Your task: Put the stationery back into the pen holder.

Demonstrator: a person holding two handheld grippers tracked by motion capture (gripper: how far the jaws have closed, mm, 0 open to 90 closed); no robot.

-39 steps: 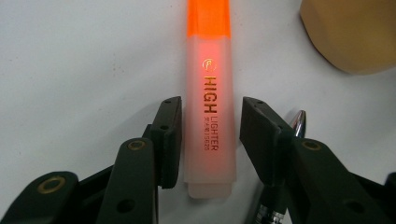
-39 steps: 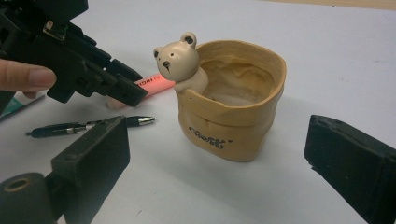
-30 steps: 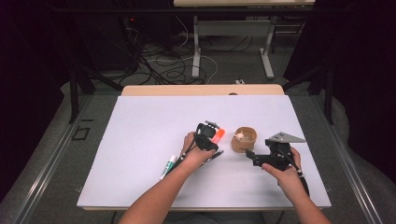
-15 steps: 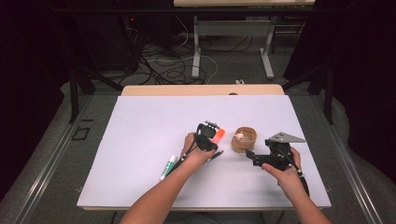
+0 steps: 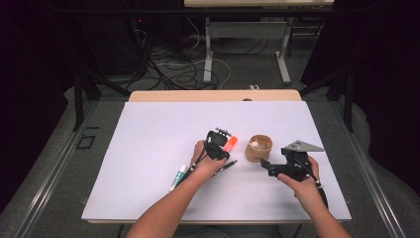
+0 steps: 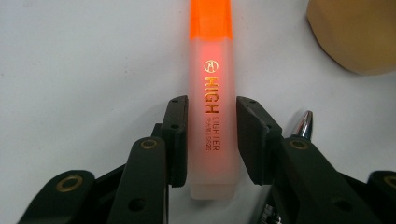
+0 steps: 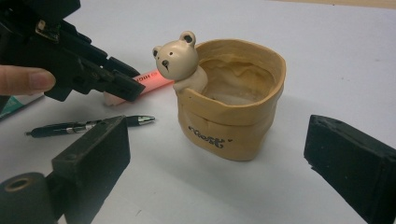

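An orange highlighter (image 6: 212, 93) lies between the jaws of my left gripper (image 6: 212, 105), which press on both sides of its pale barrel. In the high view the highlighter (image 5: 231, 143) pokes out of the left gripper (image 5: 224, 145) toward a tan pot (image 5: 259, 148). The pot (image 7: 233, 116) has a small bear figure (image 7: 176, 58) on its rim and stands upright, its inside bare as far as I can see. My right gripper (image 7: 217, 128) is open, its jaws wide apart just short of the pot. The right gripper (image 5: 265, 166) sits to the pot's right front.
A black pen (image 7: 88, 126) with a silver tip lies on the white table (image 5: 148, 134) below the left gripper. A green and white marker (image 5: 177, 177) lies by the left forearm. A wooden board (image 5: 213, 95) borders the far edge.
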